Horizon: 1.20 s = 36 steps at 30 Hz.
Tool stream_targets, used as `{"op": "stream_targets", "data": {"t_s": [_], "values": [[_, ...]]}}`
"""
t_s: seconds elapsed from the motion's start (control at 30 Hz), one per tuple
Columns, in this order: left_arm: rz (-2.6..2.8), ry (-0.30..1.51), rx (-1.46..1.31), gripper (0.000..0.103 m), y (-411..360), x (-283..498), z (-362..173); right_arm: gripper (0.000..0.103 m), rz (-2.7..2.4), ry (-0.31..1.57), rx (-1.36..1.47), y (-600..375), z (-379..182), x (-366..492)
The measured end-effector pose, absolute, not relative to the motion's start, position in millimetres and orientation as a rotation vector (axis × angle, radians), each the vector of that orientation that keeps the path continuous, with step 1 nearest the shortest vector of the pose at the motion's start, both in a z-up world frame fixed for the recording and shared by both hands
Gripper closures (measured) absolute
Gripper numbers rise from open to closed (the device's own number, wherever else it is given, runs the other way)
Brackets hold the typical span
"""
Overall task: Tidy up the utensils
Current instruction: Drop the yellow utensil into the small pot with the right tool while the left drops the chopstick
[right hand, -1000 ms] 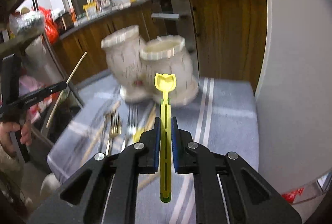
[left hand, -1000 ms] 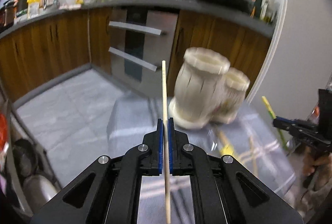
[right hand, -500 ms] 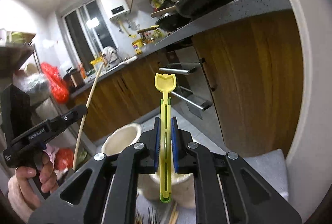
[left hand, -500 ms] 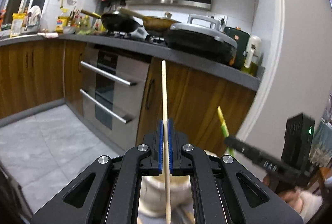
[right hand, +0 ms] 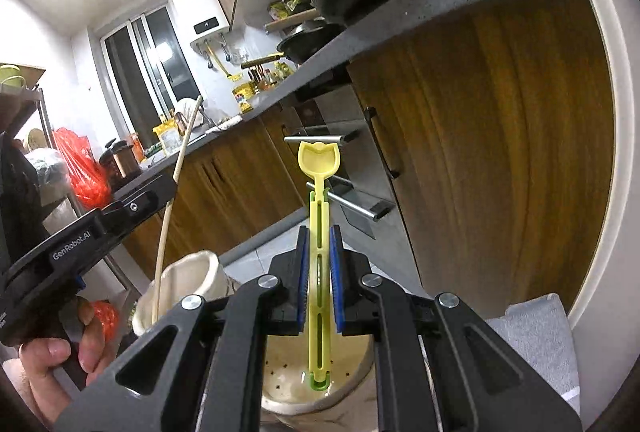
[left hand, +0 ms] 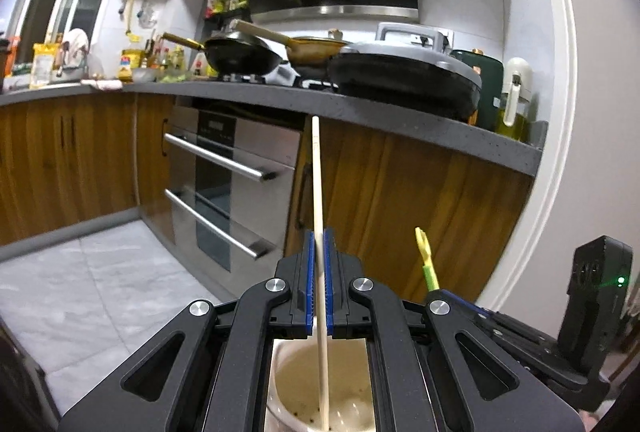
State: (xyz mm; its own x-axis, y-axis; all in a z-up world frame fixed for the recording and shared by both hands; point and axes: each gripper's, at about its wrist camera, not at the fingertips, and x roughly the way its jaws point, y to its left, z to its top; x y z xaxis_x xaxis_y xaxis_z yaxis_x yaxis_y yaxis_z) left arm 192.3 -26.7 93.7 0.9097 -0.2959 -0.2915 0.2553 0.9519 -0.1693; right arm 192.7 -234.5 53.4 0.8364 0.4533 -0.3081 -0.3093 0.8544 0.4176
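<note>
The left gripper (left hand: 319, 244) was clamped tight on a single wooden chopstick (left hand: 318, 192), which stood almost upright, its lower end reaching down into the mouth of a cream holder (left hand: 320, 392) directly beneath the jaws. The right gripper (right hand: 319, 244) was closed on a yellow spoon (right hand: 319, 192), bowl end up and its green-tipped handle end hanging inside the second cream holder (right hand: 320, 388), whose floor was dotted with small drain holes. Seen from the right side, the two holders stood just beside each other, the chopstick one (right hand: 188, 280) to the left, with a bare hand (right hand: 60, 356) wrapped around the left tool's grip. Both holders sat on a grey striped cloth (right hand: 536, 336). Behind them ran a wooden cabinet front (left hand: 420, 200) under a grey counter (left hand: 360, 108) carrying pans (left hand: 240, 56), beside a steel oven (left hand: 224, 168).
</note>
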Motion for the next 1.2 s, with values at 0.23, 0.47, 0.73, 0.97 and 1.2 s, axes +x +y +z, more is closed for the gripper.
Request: {"op": "stream_targets", "data": {"t_s": [0.23, 0.47, 0.73, 0.97, 1.2], "values": [[-0.300, 0.363, -0.090, 0.098, -19, 166, 81, 0.093, 0.418, 0.424, 0.324, -233, 54, 174], [-0.286, 0.398, -0.027, 0.098, -21, 148, 71, 0.093, 0.392, 0.445, 0.258, -226, 52, 160], [-0.275, 0.414, -0.024, 0.090, -17, 140, 68, 0.093, 0.375, 0.454, 0.232, -225, 52, 151], [-0.256, 0.395, -0.021, 0.072, -10, 125, 74, 0.081, 0.335, 0.437, 0.230, -230, 55, 143], [-0.232, 0.368, -0.051, 0.028, 3, 108, 81, 0.039, 0.296, 0.414, 0.239, -242, 59, 128]]}}
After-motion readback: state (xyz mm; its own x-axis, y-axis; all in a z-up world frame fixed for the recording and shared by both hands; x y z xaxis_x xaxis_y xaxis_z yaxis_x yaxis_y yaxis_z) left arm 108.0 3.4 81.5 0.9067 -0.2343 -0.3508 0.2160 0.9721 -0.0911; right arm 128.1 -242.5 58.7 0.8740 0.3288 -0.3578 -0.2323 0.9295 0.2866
